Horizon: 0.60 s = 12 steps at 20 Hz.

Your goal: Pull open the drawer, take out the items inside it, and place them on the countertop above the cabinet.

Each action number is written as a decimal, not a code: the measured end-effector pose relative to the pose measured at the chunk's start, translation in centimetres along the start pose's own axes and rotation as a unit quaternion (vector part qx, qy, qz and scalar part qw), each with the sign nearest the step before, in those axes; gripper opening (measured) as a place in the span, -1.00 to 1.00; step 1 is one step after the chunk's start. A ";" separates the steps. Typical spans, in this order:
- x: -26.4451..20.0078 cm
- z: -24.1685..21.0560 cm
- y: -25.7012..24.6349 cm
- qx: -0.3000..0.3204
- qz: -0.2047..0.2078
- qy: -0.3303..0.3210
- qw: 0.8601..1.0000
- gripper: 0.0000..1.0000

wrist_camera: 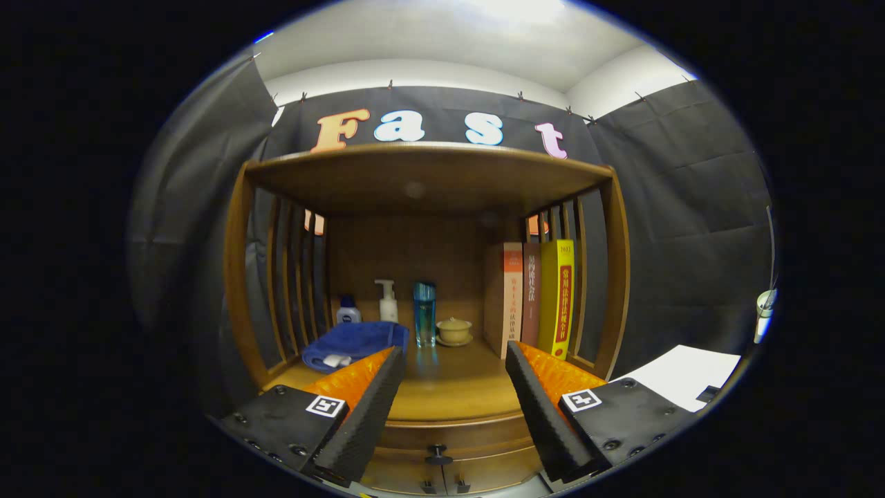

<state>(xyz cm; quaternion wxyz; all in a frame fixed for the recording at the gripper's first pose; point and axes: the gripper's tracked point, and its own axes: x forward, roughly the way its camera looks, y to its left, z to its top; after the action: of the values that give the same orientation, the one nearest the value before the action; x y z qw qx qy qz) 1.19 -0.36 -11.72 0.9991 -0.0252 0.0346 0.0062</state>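
Drawer [442,443]: shut, at the cabinet front below the surface [449,387], its small dark knob [438,456] low and centred between the fingers. Gripper [453,360]: fingers spread wide, holding nothing. Surface beyond holds towel [352,342], bottles, books [536,297].

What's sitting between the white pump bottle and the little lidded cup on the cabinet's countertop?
In the gripper view, a tall blue glass stands between the white pump bottle and the lidded cup, beyond the open gripper.
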 end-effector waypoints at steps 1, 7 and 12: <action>0.3 -2.0 0.0 -0.001 -0.002 0.008 1.000 0.96; 0.9 -11.5 0.3 0.015 -0.001 0.050 0.999 0.97; 1.1 -18.1 0.9 0.036 0.005 0.098 0.994 0.97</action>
<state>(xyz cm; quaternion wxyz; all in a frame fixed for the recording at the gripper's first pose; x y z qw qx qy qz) 1.07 -0.35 -29.83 0.9910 0.0108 0.1330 0.0071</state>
